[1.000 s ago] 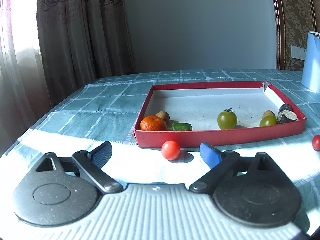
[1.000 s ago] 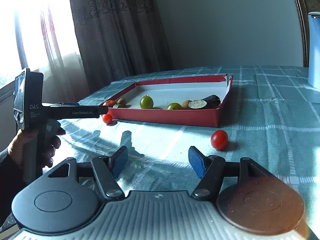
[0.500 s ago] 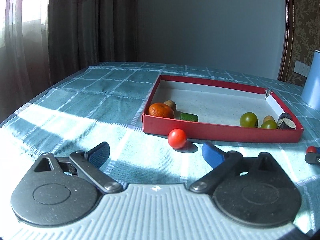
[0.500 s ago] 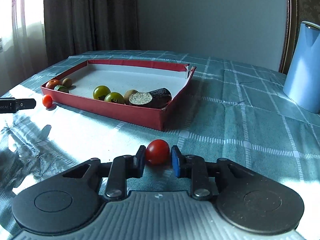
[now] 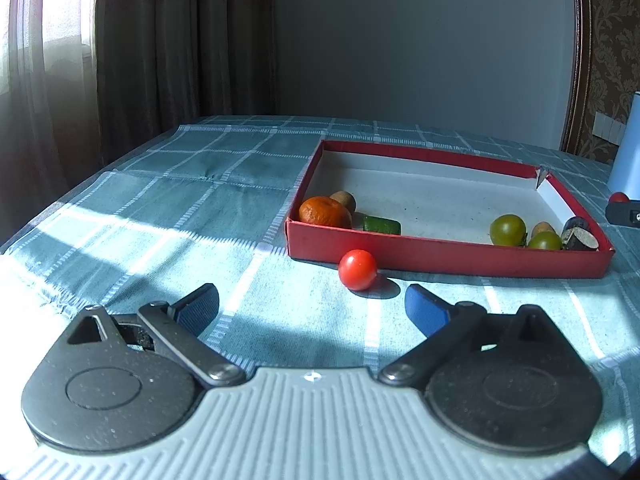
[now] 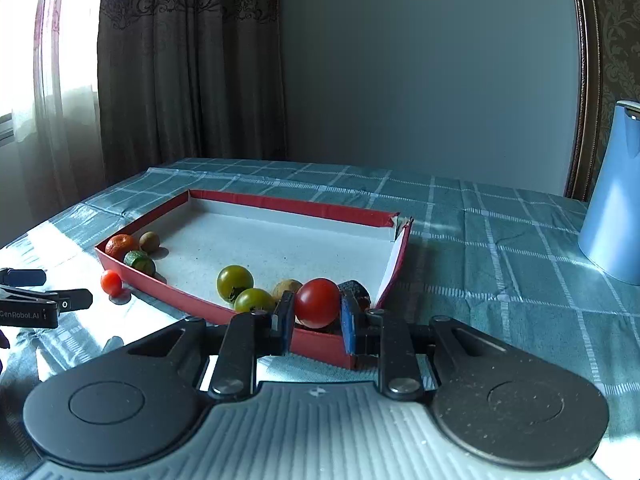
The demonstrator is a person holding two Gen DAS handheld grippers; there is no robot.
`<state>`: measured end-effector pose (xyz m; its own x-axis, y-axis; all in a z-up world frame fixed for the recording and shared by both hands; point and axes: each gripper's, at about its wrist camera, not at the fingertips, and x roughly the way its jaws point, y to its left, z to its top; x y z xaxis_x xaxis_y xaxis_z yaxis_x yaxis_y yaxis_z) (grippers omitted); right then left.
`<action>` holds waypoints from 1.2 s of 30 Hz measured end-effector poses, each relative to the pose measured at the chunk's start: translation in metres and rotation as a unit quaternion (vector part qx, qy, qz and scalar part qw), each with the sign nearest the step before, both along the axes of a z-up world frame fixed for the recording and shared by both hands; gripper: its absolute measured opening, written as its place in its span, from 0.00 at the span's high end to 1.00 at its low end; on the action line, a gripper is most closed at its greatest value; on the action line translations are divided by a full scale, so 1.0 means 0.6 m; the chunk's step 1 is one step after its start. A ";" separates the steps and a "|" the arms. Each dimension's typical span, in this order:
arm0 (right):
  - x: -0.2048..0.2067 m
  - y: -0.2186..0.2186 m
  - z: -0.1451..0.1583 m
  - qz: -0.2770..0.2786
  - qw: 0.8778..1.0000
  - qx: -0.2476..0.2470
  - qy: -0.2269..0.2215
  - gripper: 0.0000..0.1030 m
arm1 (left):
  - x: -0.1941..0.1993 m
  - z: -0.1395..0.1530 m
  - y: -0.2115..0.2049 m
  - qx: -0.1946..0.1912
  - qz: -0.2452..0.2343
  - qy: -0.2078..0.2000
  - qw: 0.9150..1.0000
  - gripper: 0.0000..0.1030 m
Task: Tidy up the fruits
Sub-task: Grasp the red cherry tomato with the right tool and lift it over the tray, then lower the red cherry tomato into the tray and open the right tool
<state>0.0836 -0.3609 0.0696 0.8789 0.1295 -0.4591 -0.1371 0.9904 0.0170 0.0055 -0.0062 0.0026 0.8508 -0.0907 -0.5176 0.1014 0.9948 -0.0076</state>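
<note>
My right gripper (image 6: 317, 319) is shut on a red tomato (image 6: 317, 302) and holds it above the near right corner of the red tray (image 6: 280, 201). The tray holds an orange (image 6: 121, 245), a small brown fruit (image 6: 149, 241), a green cucumber piece (image 6: 139, 262), two green tomatoes (image 6: 235, 281), another brown fruit (image 6: 287, 287) and a dark eggplant piece (image 6: 354, 290). My left gripper (image 5: 312, 308) is open, low over the cloth. A second red tomato (image 5: 357, 269) lies on the cloth just ahead of it, against the tray's front wall (image 5: 440, 256).
A light blue jug (image 6: 614, 196) stands on the checked tablecloth (image 6: 500, 248) at the right. Curtains (image 6: 180, 68) hang behind the table's far left edge. My left gripper's tips show in the right wrist view (image 6: 44, 300), left of the tray.
My right gripper has lifted the red tomato off the cloth and carried it over the tray's corner. My left gripper has drifted slightly and stays open near the second tomato.
</note>
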 end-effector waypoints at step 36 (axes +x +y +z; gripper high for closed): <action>0.000 -0.009 -0.007 -0.016 1.000 0.012 -0.013 0.55 | 0.046 -0.011 -0.029 0.042 -0.015 0.044 0.998 0.03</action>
<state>0.0838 -0.3663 0.0654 0.8939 0.1127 -0.4338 -0.1069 0.9935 0.0379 0.0332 -0.0238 -0.0040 0.7990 -0.0687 -0.5974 0.1337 0.9889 0.0651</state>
